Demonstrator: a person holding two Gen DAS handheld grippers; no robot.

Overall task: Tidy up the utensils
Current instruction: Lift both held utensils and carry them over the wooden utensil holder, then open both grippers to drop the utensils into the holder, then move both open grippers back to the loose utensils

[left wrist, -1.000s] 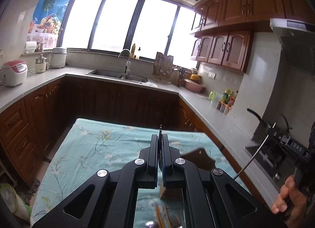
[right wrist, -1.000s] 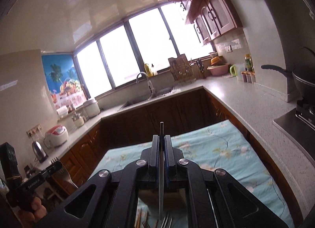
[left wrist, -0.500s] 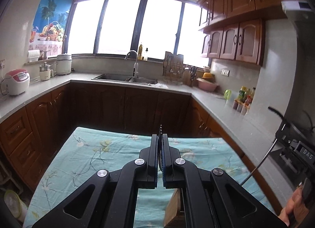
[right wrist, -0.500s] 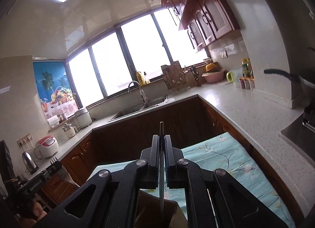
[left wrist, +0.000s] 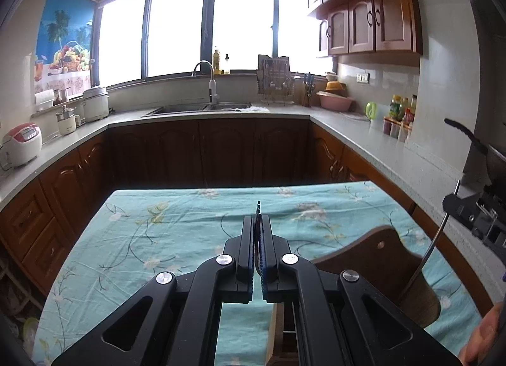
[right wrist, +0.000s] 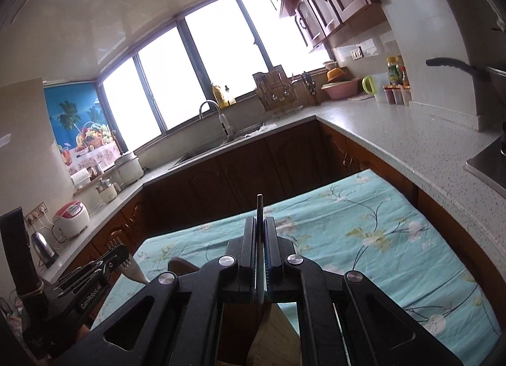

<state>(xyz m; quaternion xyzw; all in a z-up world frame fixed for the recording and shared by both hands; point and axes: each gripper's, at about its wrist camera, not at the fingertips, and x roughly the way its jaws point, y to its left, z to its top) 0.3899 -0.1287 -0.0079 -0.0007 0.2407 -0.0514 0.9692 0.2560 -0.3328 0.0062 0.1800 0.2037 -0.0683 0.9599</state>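
My left gripper [left wrist: 257,219] is shut on a fork [left wrist: 258,206], seen edge-on, with its tines poking out past the fingertips. The right wrist view shows that gripper [right wrist: 118,255] low on the left with the fork's head [right wrist: 134,271] beside it. My right gripper [right wrist: 260,219] is shut on a thin metal utensil [right wrist: 259,204]. In the left wrist view its shaft [left wrist: 433,245] slants down from the right gripper [left wrist: 457,204] into a dark wooden utensil holder [left wrist: 379,258]. The holder [right wrist: 278,334] stands just under the right gripper.
The holder stands on a table with a teal flowered cloth [left wrist: 164,239]. Brown cabinets and a grey counter [right wrist: 395,138] wrap around it, with a sink [left wrist: 202,108] at the back. A pan handle [left wrist: 461,132] juts out at the right. A person's fingers [left wrist: 484,334] show at the lower right.
Both grippers have sunk toward the table. The left one has moved off the holder, which now lies to its right. The holder's wood now fills the bottom of the right view.
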